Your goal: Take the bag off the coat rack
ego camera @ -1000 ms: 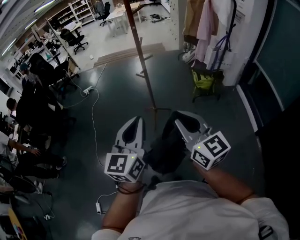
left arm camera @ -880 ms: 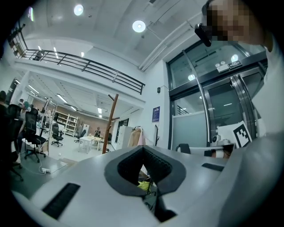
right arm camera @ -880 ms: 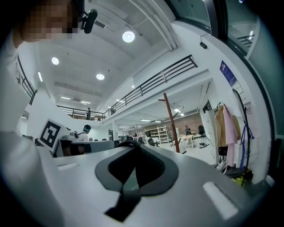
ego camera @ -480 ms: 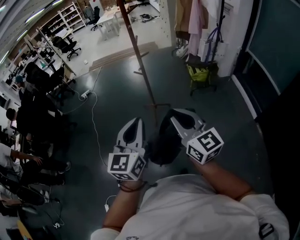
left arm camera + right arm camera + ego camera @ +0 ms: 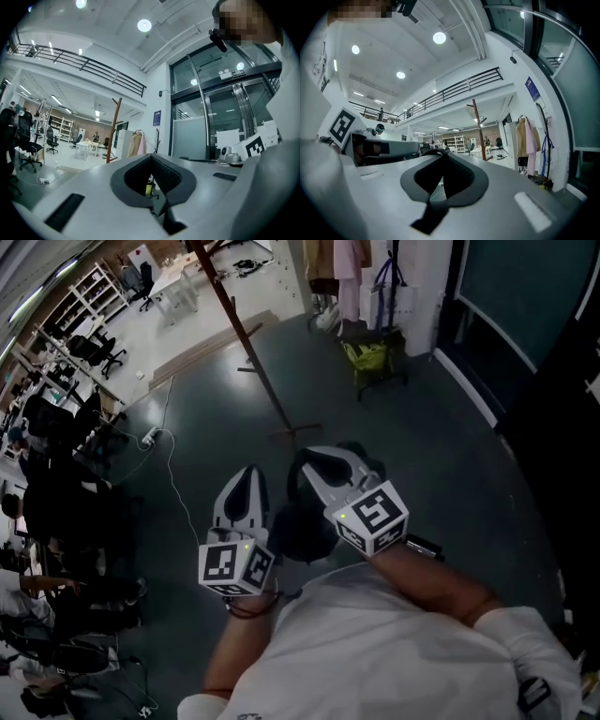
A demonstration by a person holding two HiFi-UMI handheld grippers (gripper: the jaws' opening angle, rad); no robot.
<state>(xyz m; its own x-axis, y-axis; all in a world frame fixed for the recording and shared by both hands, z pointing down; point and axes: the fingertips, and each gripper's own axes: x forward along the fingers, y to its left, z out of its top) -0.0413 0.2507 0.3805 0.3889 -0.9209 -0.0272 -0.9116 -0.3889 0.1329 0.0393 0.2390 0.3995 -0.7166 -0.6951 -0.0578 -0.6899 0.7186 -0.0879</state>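
In the upper middle of the head view, a yellow-green bag [image 5: 368,354] sits low on a dark stand [image 5: 380,381], under hanging clothes [image 5: 336,257] at the top edge. Whether the bag hangs from anything cannot be made out. To its left, well apart from it, the wooden coat rack [image 5: 246,345] runs as a slanted brown pole from the top edge down to its foot on the dark floor [image 5: 441,456], with short pegs sticking out at mid-height.

Both grippers are held low in the centre of the frame, near the person's body and far from bag and rack. The left gripper [image 5: 250,474] has its jaws together with nothing between them. The right gripper [image 5: 317,459], just beside it, is likewise closed and empty. Their marker cubes face the camera.

In the right gripper view, the coat rack [image 5: 477,129] stands in the middle distance, with the clothes [image 5: 525,139] at the right.

A white cable [image 5: 174,491] trails across the floor on the left, and office chairs [image 5: 97,345] stand in the upper left.
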